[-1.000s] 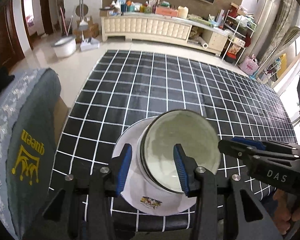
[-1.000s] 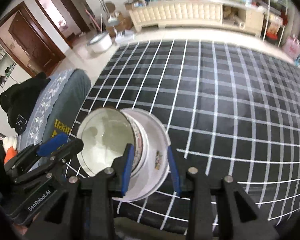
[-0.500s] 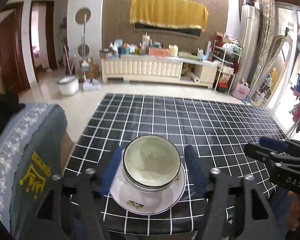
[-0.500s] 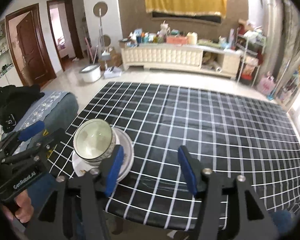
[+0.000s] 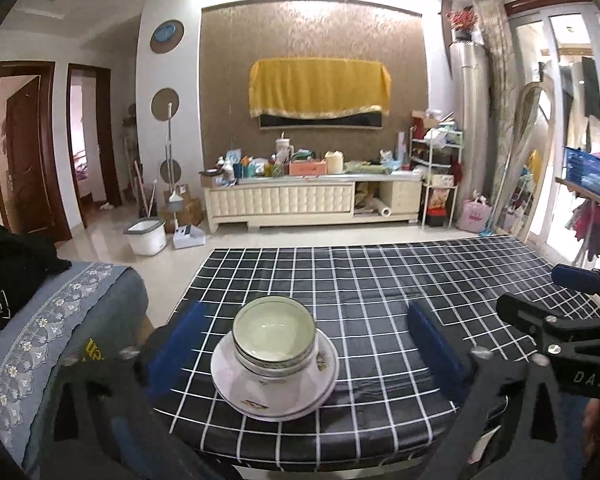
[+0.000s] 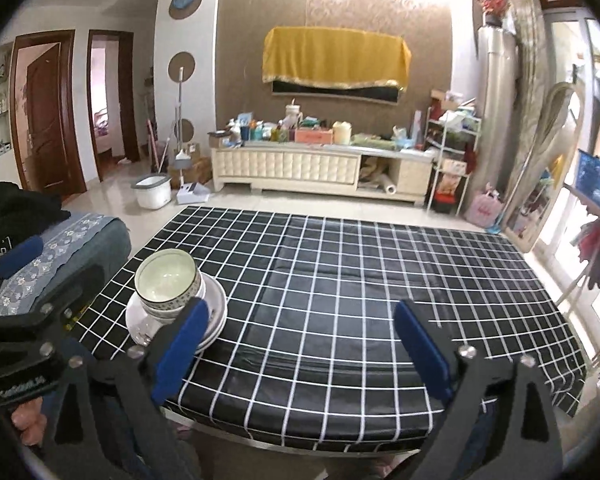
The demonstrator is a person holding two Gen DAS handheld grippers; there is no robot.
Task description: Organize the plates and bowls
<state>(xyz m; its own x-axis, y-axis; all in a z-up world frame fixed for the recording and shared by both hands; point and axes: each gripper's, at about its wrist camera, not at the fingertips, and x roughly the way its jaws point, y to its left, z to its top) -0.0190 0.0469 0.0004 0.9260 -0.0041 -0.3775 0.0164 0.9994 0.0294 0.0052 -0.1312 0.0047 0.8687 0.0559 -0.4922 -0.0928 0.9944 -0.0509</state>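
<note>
A: Where were the bowls (image 5: 274,330)?
B: Stacked on plates (image 5: 275,392), lower centre, on the desk (image 5: 380,280).
A: And since earlier?
B: Left gripper (image 5: 304,350) and right gripper (image 6: 302,346) had released them, jaws opening, empty, drawn back.

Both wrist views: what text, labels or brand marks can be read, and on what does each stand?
"DAS": white letters on the right gripper's black body, seen in the left wrist view.
Yellow print on the grey chair cover: mostly hidden, unreadable.
White lettering on the left gripper's body in the right wrist view: too blurred.
Motifs on the plates: pictures, no legible words.
Packages on the cabinet: too small.
</note>
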